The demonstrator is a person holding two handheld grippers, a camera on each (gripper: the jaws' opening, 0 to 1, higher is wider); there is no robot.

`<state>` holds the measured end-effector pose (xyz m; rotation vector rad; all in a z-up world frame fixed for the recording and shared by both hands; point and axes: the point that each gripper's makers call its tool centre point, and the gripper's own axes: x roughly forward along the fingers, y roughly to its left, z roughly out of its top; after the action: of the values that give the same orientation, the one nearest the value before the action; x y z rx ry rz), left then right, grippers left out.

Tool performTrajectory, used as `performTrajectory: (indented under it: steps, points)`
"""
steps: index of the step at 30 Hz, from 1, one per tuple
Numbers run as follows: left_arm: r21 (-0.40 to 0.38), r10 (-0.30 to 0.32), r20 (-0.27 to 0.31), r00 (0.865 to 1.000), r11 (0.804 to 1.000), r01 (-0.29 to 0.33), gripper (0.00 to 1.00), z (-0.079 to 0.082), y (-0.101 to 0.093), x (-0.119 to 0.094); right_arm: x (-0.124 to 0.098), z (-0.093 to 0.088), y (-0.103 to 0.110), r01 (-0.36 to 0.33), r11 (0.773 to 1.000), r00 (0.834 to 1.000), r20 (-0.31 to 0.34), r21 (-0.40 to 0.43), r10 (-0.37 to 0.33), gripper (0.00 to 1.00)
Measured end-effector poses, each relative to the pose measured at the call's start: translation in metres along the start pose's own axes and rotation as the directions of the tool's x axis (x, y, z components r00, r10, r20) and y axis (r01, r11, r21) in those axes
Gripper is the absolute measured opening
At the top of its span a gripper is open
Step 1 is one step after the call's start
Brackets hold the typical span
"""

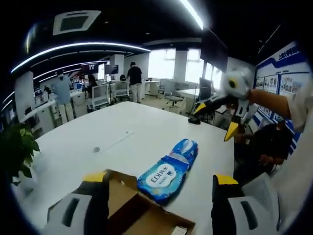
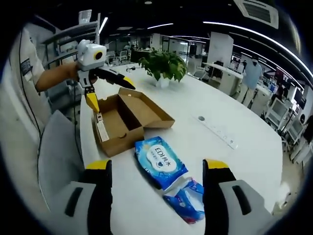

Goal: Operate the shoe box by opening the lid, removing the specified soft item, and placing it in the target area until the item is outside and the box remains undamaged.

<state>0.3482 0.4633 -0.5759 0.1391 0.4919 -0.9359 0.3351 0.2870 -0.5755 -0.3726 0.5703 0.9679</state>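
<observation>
The brown cardboard shoe box (image 2: 115,125) lies open on the white table (image 2: 234,103), its lid (image 2: 149,110) folded back flat. A blue wipes pack (image 2: 160,160) marked EDI rests on the table just outside the box, with a smaller blue packet (image 2: 188,198) touching its end. In the left gripper view the wipes pack (image 1: 167,174) lies beside the box corner (image 1: 129,208). My left gripper (image 1: 160,178) is open, hovering over the box; in the right gripper view the left gripper (image 2: 111,93) hangs above the box's far end. My right gripper (image 2: 156,164) is open above the pack, and this right gripper (image 1: 214,120) is held high.
A potted plant (image 2: 164,63) stands behind the box, also at the table edge (image 1: 14,152). A white power strip (image 2: 220,132) lies mid-table. A grey chair (image 2: 58,152) sits at the table's side. People and desks fill the office background.
</observation>
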Motion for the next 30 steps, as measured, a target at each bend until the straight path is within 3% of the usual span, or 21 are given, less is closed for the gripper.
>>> performTrajectory:
  steps: [6,12,25,30]
  points:
    - [-0.024,0.032,0.016,0.999,0.999,-0.032,0.98,-0.013,0.005,-0.026,0.015,0.006,0.016,-0.061,0.997,0.998,-0.019,-0.054,0.06,0.72]
    - [-0.055,0.087,0.041,0.995,0.995,-0.085,0.98,-0.024,0.019,-0.054,0.029,0.017,0.03,-0.11,0.989,0.994,-0.027,-0.095,0.108,0.73]
    - [-0.119,0.214,0.086,0.973,0.972,-0.203,0.99,-0.054,0.044,-0.11,0.059,0.03,0.057,-0.207,0.961,0.978,-0.06,-0.181,0.2,0.73]
    - [-0.132,0.251,0.074,0.965,0.962,-0.24,0.99,-0.071,0.048,-0.125,0.073,0.032,0.068,-0.243,0.947,0.97,-0.08,-0.209,0.231,0.73]
